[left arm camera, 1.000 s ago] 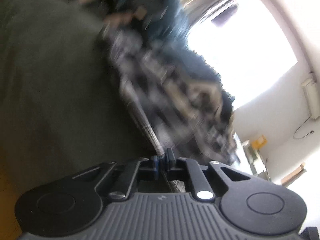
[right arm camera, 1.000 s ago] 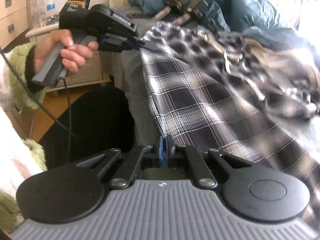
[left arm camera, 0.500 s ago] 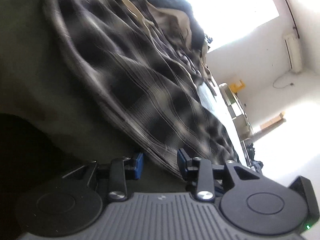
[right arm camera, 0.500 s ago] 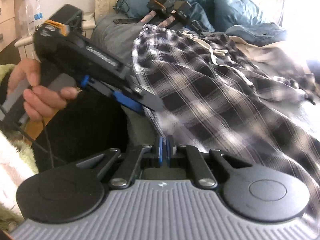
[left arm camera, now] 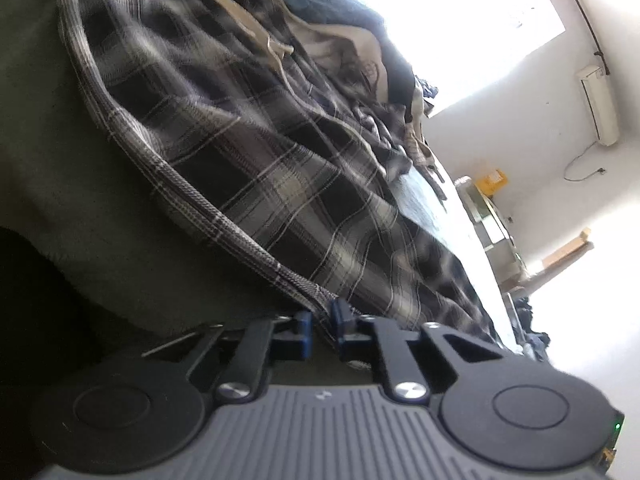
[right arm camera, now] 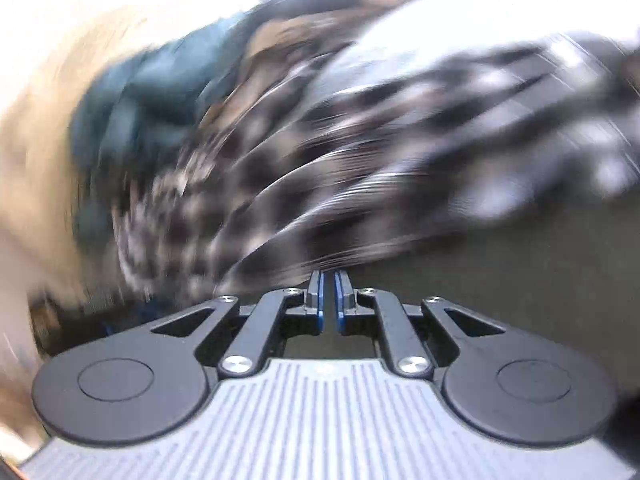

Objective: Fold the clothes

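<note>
A: Between the left claw [left arm camera: 322, 322] fingers: plaid garment [left arm camera: 280, 168] hem, just clamped, draped ahead across the bed [left arm camera: 60, 140].
B: Right claw [right arm camera: 328, 292]: near shut, grip unclear through blur. Risk: hem slipping, fold skewing.

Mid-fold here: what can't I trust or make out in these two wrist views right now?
- Right wrist view: motion blur smears the plaid garment; whether the right gripper holds cloth is unclear.
- Left wrist view: the left gripper pinches the garment's hem, and its body hides the cloth below.
- Left wrist view: glare washes out the window.
</note>
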A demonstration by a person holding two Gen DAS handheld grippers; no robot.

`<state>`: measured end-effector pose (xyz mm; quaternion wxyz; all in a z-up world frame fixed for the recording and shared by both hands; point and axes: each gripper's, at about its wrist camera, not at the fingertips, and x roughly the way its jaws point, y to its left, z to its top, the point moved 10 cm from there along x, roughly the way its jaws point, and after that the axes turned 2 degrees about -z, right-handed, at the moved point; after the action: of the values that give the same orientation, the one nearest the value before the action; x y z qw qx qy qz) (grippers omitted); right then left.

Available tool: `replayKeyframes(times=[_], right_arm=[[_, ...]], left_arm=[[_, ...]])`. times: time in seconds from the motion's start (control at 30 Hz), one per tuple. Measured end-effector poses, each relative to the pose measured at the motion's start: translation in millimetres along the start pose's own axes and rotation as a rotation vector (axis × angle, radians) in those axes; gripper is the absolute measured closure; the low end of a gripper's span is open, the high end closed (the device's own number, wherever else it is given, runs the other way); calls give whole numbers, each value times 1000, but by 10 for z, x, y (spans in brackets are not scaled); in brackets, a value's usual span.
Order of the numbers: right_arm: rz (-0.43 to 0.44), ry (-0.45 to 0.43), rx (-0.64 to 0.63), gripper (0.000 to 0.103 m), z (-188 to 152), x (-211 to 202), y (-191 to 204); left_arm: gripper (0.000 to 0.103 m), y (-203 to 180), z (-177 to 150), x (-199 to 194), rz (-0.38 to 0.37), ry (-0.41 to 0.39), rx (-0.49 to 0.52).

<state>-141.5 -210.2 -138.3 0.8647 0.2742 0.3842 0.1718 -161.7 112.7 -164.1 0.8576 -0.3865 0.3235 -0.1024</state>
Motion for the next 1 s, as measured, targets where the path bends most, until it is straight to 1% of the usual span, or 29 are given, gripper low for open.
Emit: replayKeyframes(times=[0.07, 0.17, 0.23, 0.33, 0.47, 0.63, 0.77, 0.83, 1.0], right_arm=[[4, -35, 85, 97, 39, -92, -160], [-6, -62, 90, 97, 81, -136, -249], [23, -75, 128, 97, 133, -125, -302], [83, -96, 262, 97, 189, -127, -408], [144, -130, 404, 97, 190, -219, -560], [169, -185, 542, 95, 182, -278, -800], [171, -218, 581, 96, 233, -281, -917], [151, -234, 573, 100, 267, -311, -945], [145, -260, 577, 102, 278, -530, -976]], left_arm=[[96, -38, 56, -24, 15, -19, 8], [97, -78, 129, -33, 35, -34, 26], [98, -86, 143, -2, 50, -33, 29], [98, -109, 185, 74, 70, -29, 27], [99, -94, 178, 3, 78, -35, 36], [99, -106, 196, -9, 89, -41, 55], [99, -141, 203, -30, 102, -48, 77], [99, -146, 197, -39, 107, -49, 81], [99, -119, 179, -18, 119, -41, 81]])
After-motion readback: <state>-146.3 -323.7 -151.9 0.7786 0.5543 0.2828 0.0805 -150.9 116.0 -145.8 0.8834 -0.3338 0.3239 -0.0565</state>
